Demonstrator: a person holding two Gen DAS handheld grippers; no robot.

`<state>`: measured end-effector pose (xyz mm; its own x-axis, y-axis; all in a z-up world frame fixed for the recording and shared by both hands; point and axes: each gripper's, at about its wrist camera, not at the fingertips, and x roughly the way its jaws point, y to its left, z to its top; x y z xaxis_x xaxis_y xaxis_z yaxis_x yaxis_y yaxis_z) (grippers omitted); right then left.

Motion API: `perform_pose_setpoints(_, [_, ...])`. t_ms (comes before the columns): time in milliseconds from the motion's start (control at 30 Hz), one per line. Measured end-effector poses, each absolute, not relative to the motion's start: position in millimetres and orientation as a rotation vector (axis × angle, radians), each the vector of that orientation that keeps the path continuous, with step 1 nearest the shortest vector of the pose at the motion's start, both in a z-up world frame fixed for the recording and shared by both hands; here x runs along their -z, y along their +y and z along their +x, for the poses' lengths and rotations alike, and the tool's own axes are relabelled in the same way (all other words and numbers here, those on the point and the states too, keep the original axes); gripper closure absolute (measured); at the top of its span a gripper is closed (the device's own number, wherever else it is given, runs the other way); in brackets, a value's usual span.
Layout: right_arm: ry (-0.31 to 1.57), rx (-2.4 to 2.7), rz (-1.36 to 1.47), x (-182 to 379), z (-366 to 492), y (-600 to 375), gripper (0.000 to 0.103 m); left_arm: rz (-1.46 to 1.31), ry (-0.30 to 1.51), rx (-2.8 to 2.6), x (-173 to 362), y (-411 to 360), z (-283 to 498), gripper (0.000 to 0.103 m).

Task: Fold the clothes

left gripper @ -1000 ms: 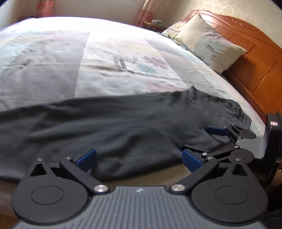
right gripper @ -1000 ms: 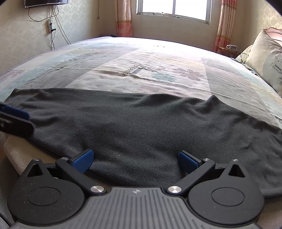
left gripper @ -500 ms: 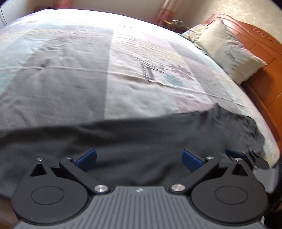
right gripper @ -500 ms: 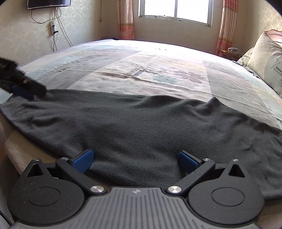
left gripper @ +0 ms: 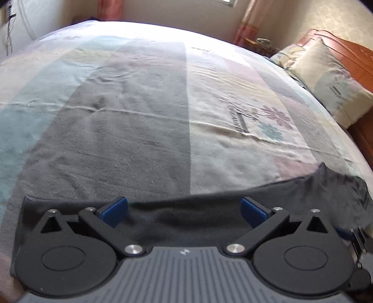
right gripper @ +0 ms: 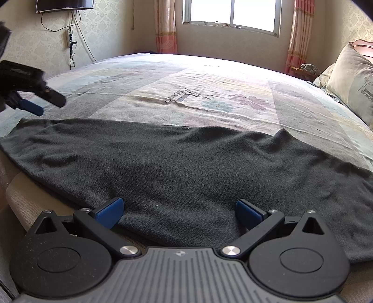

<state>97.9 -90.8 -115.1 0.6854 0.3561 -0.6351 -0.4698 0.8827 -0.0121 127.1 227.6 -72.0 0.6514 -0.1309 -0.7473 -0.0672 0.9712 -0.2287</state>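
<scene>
Garment (right gripper: 186, 167) lies across near edge of bed (right gripper: 209, 93), directly ahead of right gripper (right gripper: 179, 211), its near hem between the spread fingers. Left gripper (right gripper: 30, 102) far left, above garment's left end. Pillow (right gripper: 352, 81) far right. Window (right gripper: 230, 11) behind bed.

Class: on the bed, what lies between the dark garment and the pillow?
Only bare patterned bedspread separates the dark garment from the pillow, seen in the right wrist view.

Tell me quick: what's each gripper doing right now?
Left gripper: open, holding nothing, above the dark garment.
Right gripper: open, holding nothing, at the garment's near edge.
</scene>
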Motion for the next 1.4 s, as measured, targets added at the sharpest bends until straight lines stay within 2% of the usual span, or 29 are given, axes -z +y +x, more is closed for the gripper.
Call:
perform_pose_setpoints(200, [0.671, -0.462, -0.175, 115.1, 97.1, -91.6, 0.000, -0.301, 0.927, -0.028, 105.5, 236.3, 87.2, 0.001])
perform_pose_setpoints(400, [0.670, -0.460, -0.174, 115.3, 96.2, -91.9, 0.000, -0.349, 0.879, -0.046, 101.0, 243.3, 54.3, 0.001])
perform_pose_setpoints(667, [0.746, -0.514, -0.216, 107.1, 98.7, -97.8, 0.000, -0.393, 0.827, -0.130, 97.8, 268.3, 42.7, 0.001])
perform_pose_setpoints(1000, [0.737, -0.512, -0.244, 110.8, 91.8, -97.6, 0.000, -0.433, 0.807, -0.266, 101.0, 312.5, 32.1, 0.001])
perform_pose_setpoints(1200, [0.734, -0.500, -0.242, 111.4, 91.3, -96.1, 0.000, -0.432, 0.746, -0.150, 92.4, 304.9, 36.9, 0.001])
perform_pose_setpoints(1400, [0.737, -0.501, -0.247, 110.7, 90.6, -96.3, 0.000, -0.547, 0.722, -0.286, 107.1, 324.7, 41.2, 0.003])
